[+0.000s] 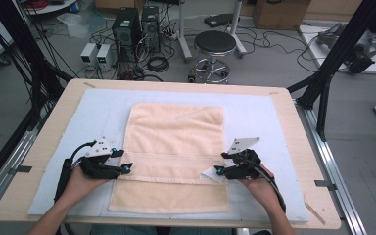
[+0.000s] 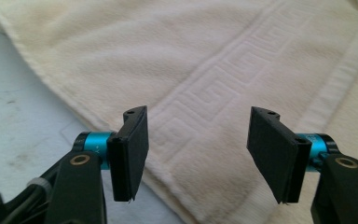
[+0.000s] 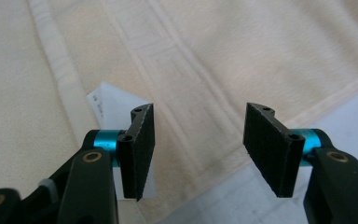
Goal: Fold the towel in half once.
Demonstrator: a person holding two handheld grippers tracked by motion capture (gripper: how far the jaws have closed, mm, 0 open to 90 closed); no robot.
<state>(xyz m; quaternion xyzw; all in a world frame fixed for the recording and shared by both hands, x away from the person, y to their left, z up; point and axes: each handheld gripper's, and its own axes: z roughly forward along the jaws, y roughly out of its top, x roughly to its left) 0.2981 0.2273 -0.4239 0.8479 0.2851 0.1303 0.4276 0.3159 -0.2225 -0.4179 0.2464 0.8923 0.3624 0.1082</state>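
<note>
On the wooden table [image 1: 284,105], a pale mat [image 1: 254,115] underlies the towel [image 1: 176,137].

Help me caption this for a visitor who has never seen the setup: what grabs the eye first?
A peach towel, folded partway over itself, lies mid-table on a pale mat. At its folded edge sit the left gripper and right gripper, jaws apart with nothing pinched. A white label shows by the right gripper.

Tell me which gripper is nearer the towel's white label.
Right. The right gripper is open at the towel's right edge, right beside the white label; the left gripper, also open, is across the towel at its left edge.
</note>
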